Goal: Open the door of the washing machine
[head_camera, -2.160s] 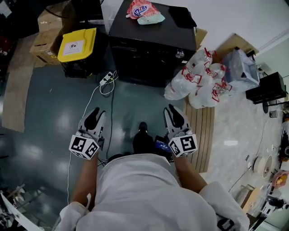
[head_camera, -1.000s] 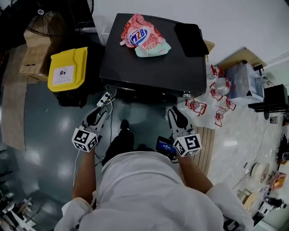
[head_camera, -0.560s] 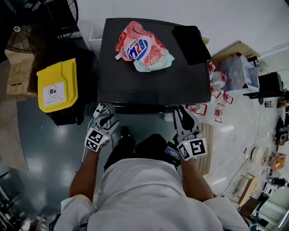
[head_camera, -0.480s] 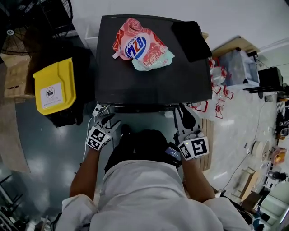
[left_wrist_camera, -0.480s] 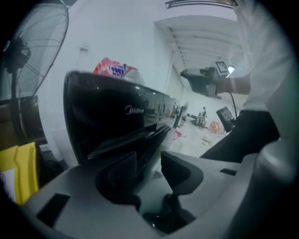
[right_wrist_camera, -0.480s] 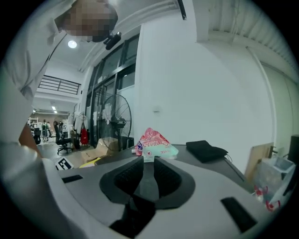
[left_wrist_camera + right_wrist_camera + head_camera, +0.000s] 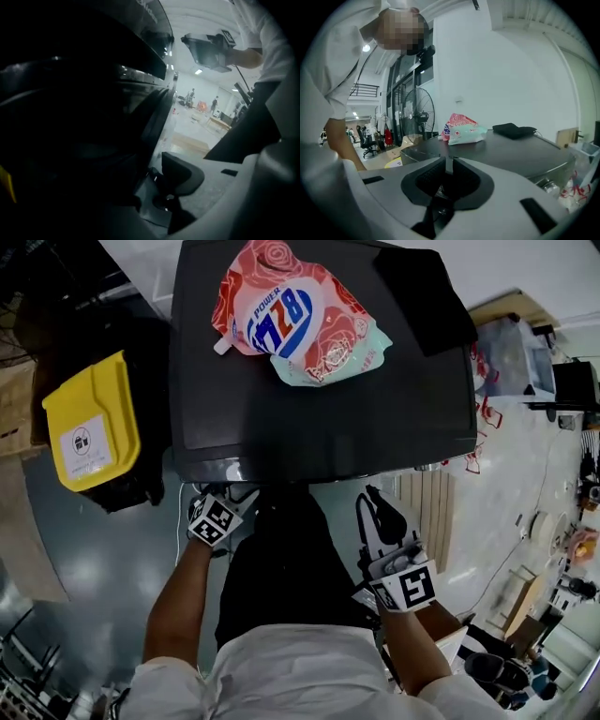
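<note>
Detergent pouch (image 7: 300,320) and black cloth (image 7: 424,296) top the washing machine (image 7: 319,427); left gripper (image 7: 223,502) just opening, empty; right gripper (image 7: 378,507) closed.

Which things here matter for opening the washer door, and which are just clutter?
Job:
washing machine
left claw, low at the machine's front, jaws just opening, gap too dark to read

Lying about:
detergent pouch, on the machine
black cloth, on the machine
yellow bin, beside the machine

The washing machine (image 7: 309,423) is black, the pouch (image 7: 298,317) pink, mint and blue, the bin lid (image 7: 89,423) yellow.
</note>
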A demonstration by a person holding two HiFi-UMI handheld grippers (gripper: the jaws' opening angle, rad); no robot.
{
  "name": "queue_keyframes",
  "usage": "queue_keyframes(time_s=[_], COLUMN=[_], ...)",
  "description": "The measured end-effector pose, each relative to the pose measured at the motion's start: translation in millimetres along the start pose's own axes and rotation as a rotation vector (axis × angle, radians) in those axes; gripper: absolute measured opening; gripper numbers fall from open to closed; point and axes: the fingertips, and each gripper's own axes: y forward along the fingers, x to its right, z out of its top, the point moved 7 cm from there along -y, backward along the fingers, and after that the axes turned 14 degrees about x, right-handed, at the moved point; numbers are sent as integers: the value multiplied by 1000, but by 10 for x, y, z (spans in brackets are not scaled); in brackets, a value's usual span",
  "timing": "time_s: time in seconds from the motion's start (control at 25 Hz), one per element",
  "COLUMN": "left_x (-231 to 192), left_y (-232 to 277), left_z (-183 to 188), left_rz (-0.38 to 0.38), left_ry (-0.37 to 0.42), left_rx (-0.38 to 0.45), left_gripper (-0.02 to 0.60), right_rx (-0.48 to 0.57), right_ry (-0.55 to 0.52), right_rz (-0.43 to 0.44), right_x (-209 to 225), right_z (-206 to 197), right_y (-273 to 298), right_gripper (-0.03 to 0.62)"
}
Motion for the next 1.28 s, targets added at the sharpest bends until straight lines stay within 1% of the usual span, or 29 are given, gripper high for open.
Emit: queue_keyframes(time_s=[0.12, 0.2, 0.32, 0.36, 0.56, 0.72, 0.96, 1.12, 1.28], left_x=[10, -23, -82, -101, -70, -69, -28, -22, 15], left_y=[119, 147, 149, 145, 133, 161, 154, 143, 123], left_z=[-117, -184, -221, -220, -218, -227, -241, -228, -226], left_rz=[-64, -73, -55, -51, -40, -36, 2, 57, 110], left_ry=[87, 125, 139, 137, 151, 107, 57, 32, 28], left_rx=[-37, -36, 1, 8, 8, 5, -15, -19, -39], left_gripper=[163, 155, 105, 98, 97, 98, 98, 98, 98], right_rx=[14, 19, 7, 0, -16, -24, -28, -20, -17], right_ry=[14, 9, -41, -56, -65, -49, -43, -66, -35], right_rz=[-9, -13, -4, -2, -8, -7, -6, 15, 27], right_x=[-18, -22, -4, 13, 90, 120, 155, 210, 225], right_z=[-72, -128, -245, -290, -454, -583, -671, -676, -739], right_y=[-45, -67, -98, -105, -209, -273, -470, -564, -708], right_gripper=[67, 67, 64, 64, 64, 64, 64, 64, 61])
